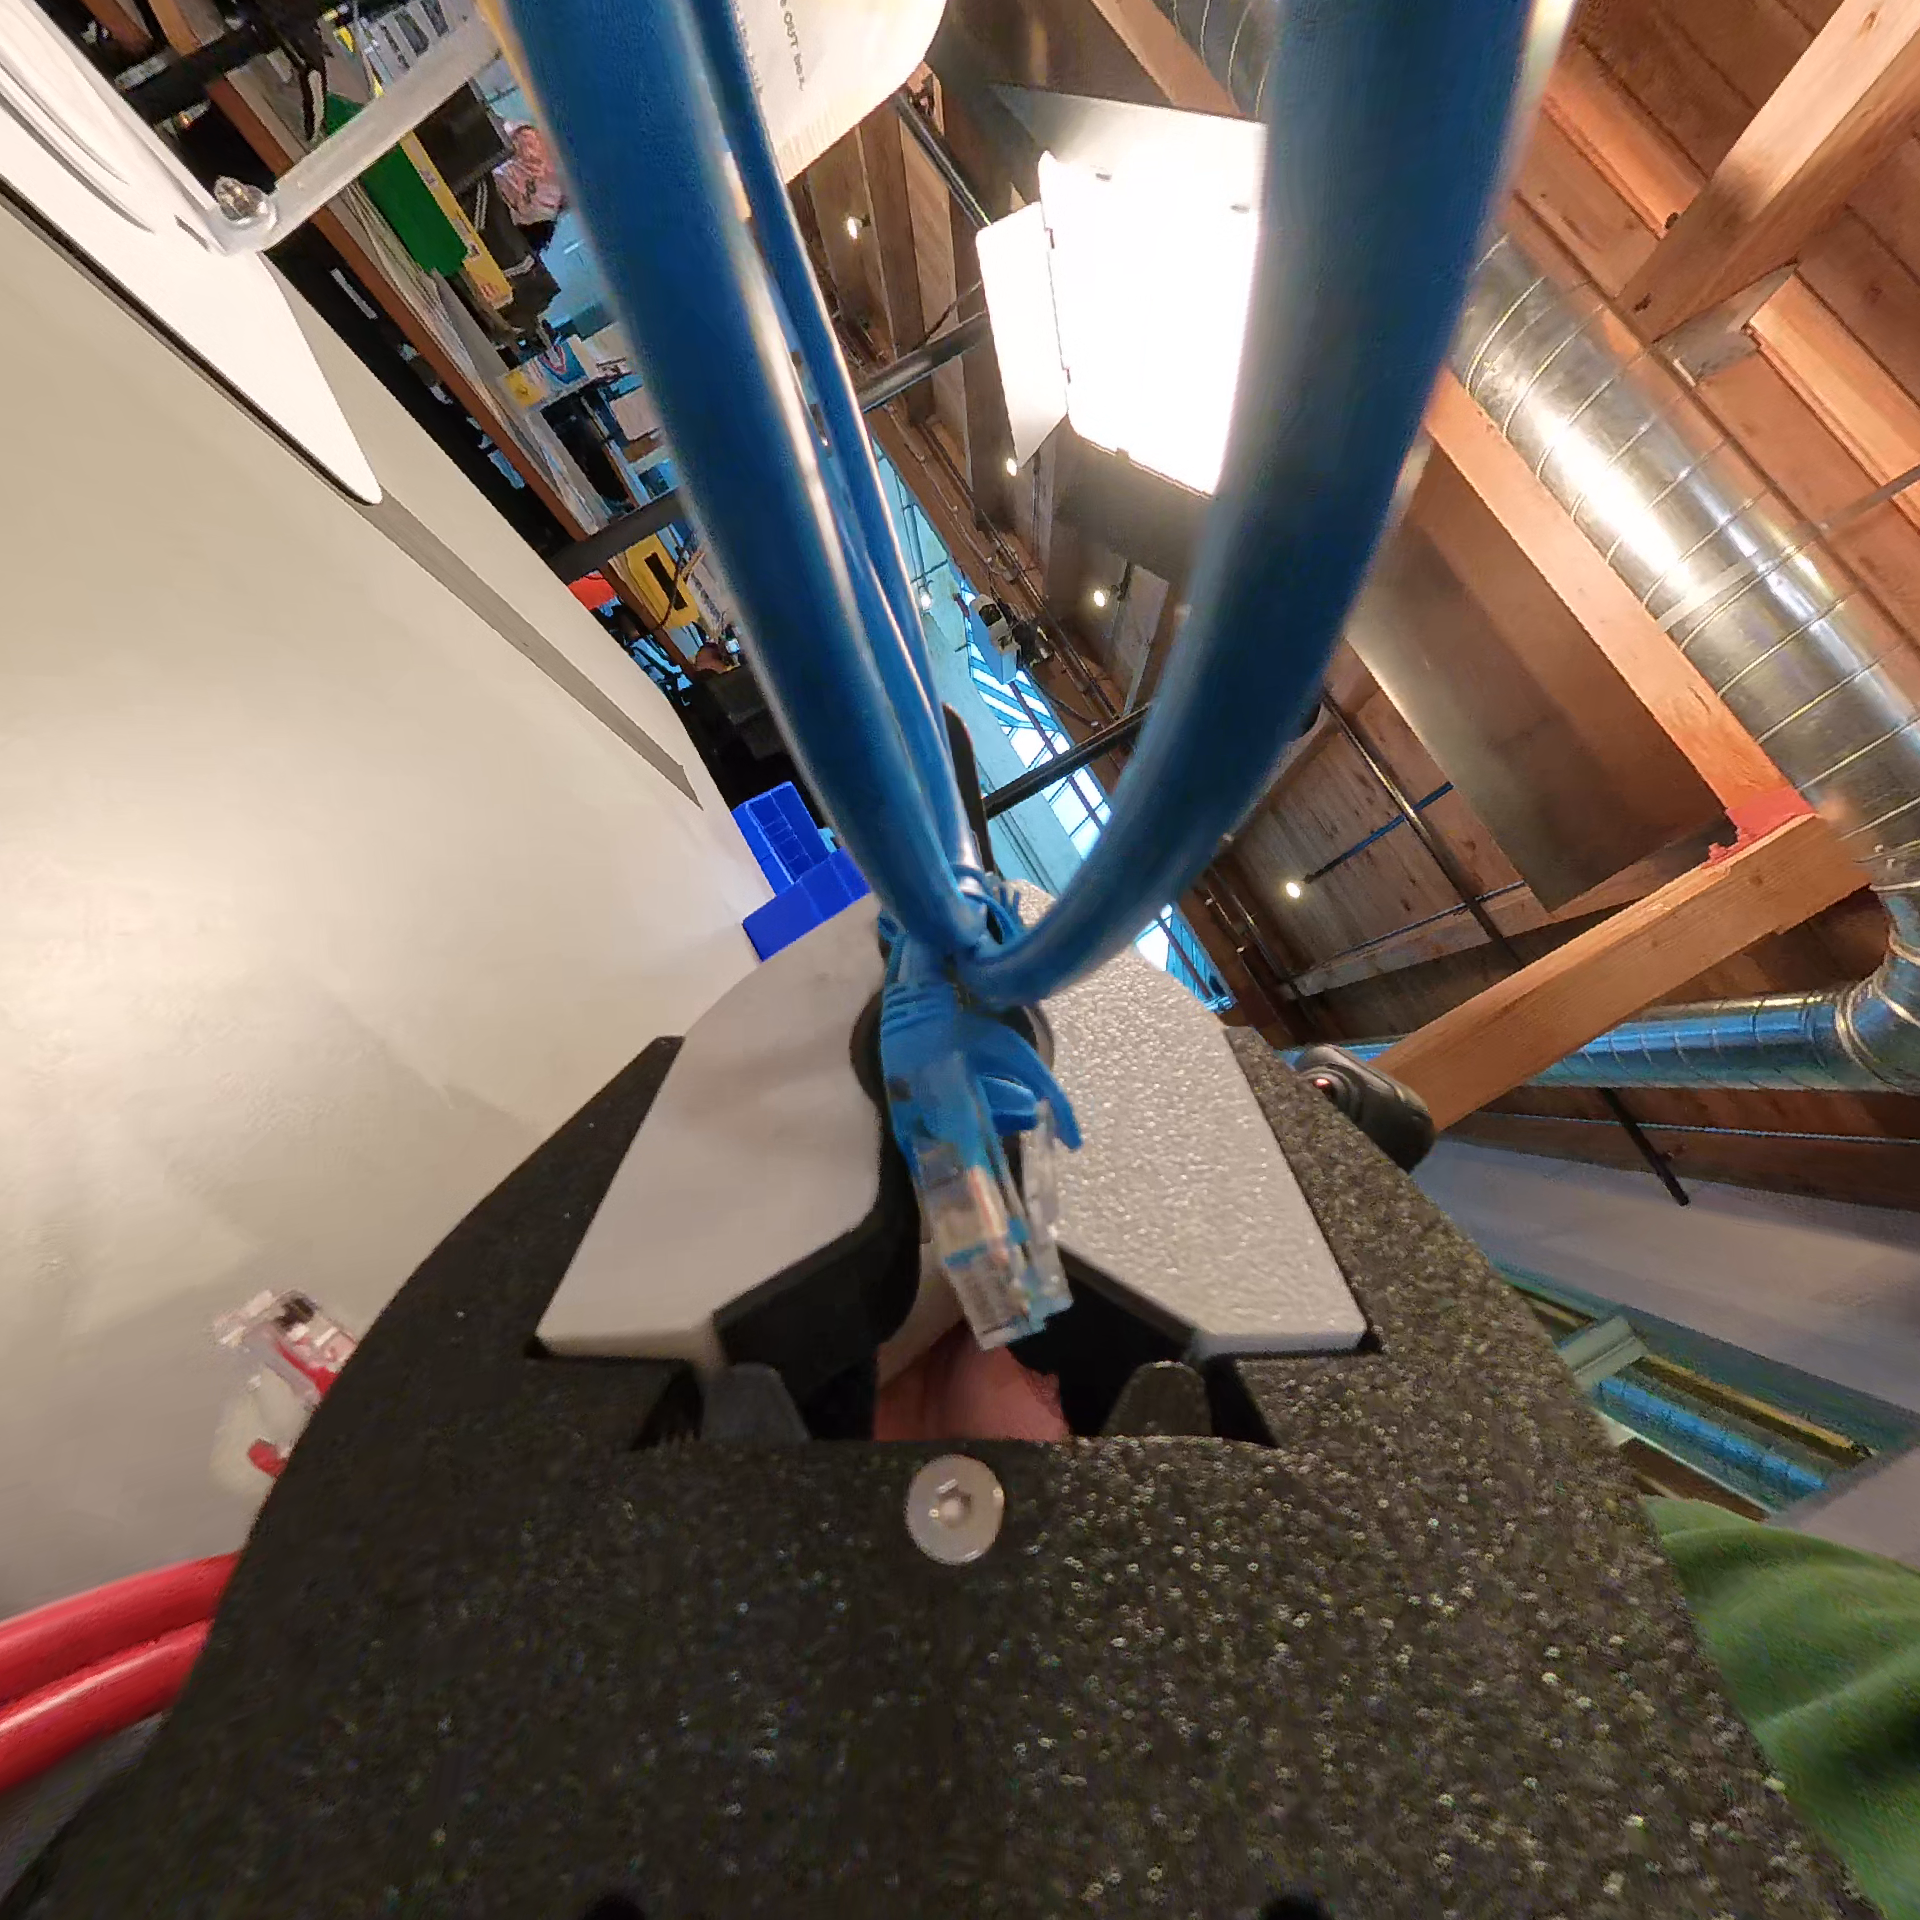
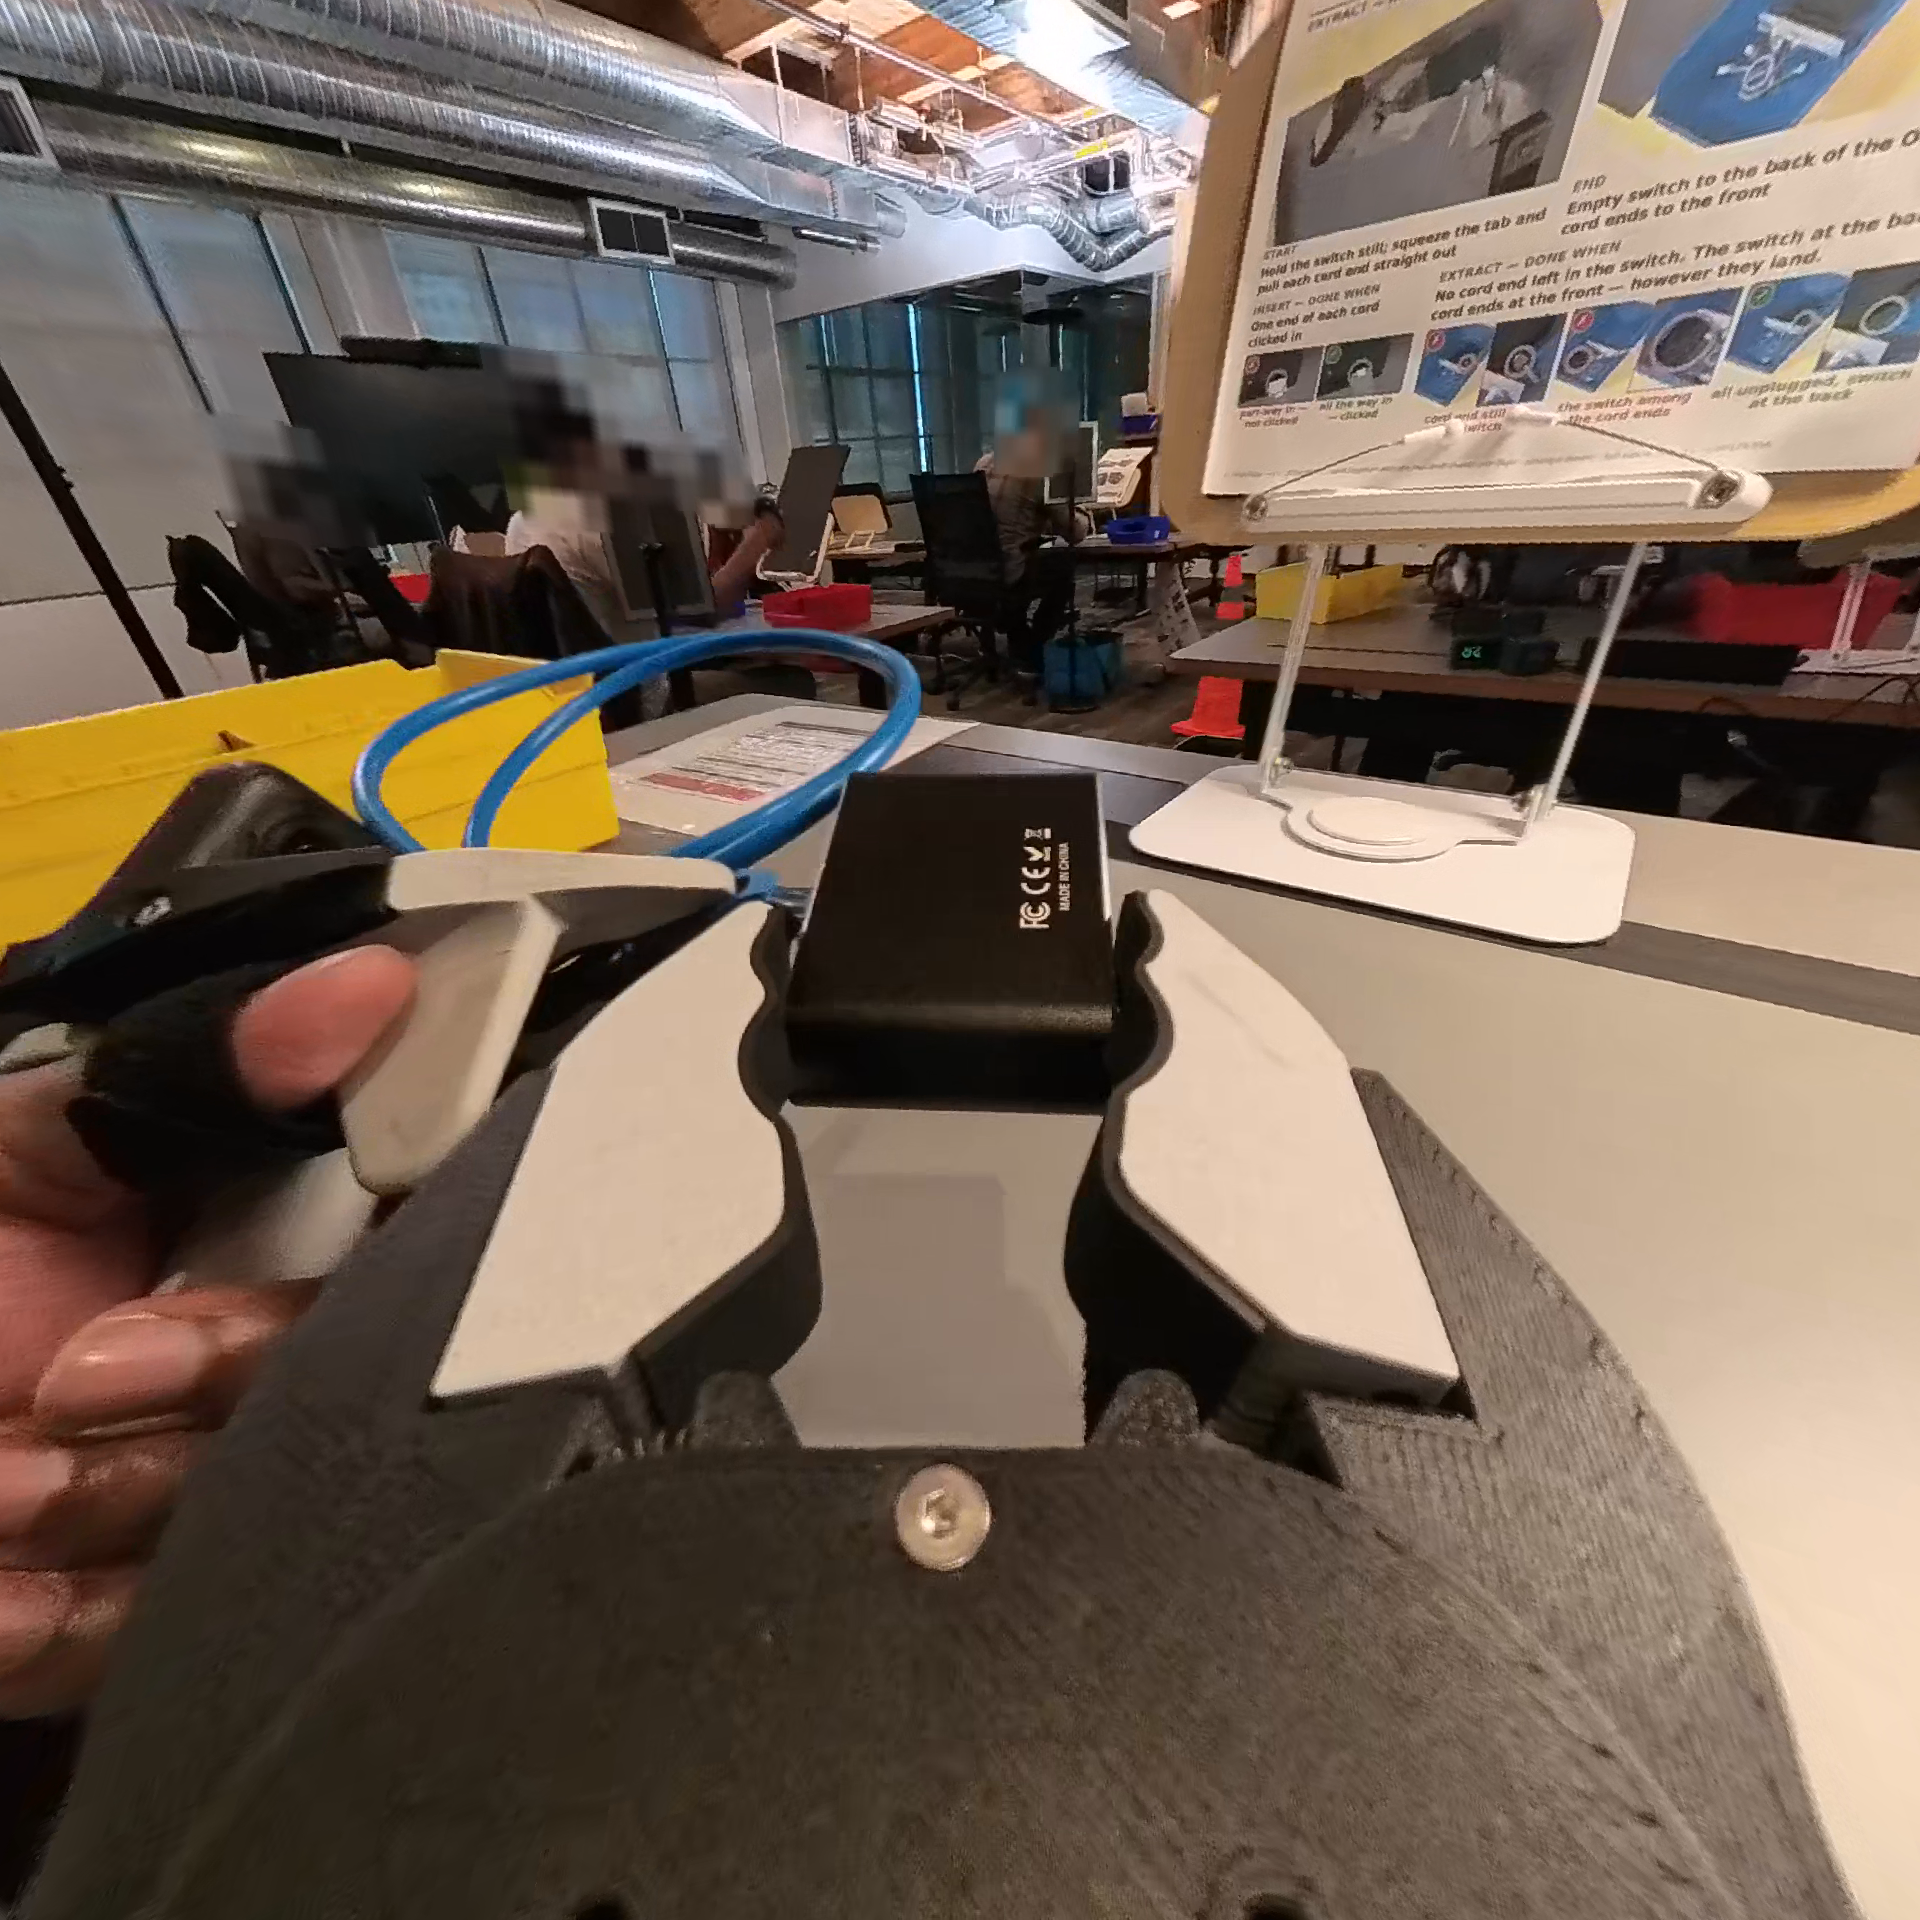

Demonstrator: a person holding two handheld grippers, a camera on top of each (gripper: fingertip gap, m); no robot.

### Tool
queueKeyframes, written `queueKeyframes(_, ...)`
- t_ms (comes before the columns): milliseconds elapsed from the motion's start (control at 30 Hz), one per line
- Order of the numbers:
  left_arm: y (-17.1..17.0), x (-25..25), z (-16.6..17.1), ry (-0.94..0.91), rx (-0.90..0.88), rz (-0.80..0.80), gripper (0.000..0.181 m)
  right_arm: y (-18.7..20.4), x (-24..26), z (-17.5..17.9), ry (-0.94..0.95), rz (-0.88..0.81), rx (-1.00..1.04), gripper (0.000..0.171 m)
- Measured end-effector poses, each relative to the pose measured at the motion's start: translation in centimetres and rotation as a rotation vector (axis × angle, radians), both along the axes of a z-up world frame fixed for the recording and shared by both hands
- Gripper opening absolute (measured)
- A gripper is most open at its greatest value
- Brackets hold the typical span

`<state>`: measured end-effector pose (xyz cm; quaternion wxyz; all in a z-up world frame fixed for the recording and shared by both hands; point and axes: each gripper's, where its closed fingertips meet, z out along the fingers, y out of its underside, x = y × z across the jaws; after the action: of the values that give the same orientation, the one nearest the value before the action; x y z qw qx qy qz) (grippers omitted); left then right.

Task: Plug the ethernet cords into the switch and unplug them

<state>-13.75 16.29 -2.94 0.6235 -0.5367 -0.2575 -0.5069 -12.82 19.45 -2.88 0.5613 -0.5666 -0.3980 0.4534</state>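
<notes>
The left gripper (image 1: 961, 997) is tilted up toward the ceiling, and its fingers (image 1: 727, 1164) are closed on the bundled blue ethernet cord (image 1: 966, 966) just behind its boots. The two clear plugs (image 1: 987, 1257) hang back from the fingertips into the throat between the fingers, pointing toward the camera, while the cord's loops rise away beyond the tips. The cord appears to be gripped at its tied point so that both ends are kept together and carried as one. To the left of the fingers, a red cord (image 1: 94, 1652) with its clear plug (image 1: 281, 1340) lies on the pale surface (image 1: 260, 831).

In the right wrist view, the right gripper (image 2: 951, 940) is held level over the surface (image 2: 1558, 1143), and the black switch (image 2: 956, 904) is clamped between the tips of its fingers (image 2: 1268, 1122), its body reaching forward beyond them. It is probably held so to keep it steady for plugging; its ports cannot be seen. Left of these fingers, the left gripper is seen close by, with the blue loops behind it before a yellow bin (image 2: 156, 769). To the right and beyond stands an instruction card on a white stand (image 2: 1455, 862).
</notes>
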Motion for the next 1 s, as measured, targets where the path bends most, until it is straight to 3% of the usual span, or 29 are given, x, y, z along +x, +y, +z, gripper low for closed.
queueKeyframes(467, 0.0, -1.1, 0.1, -0.004, -0.002, 0.029, 0.013, -1.2, -0.5, -0.3, -0.061, 0.026, 0.089, 0.064)
queueKeyframes(1000, 1.1, -0.7, -0.4, 0.074, -0.08, -0.075, 0.013, -0.2, -0.5, -1.1, -0.121, 0.059, 0.087, 0.064)
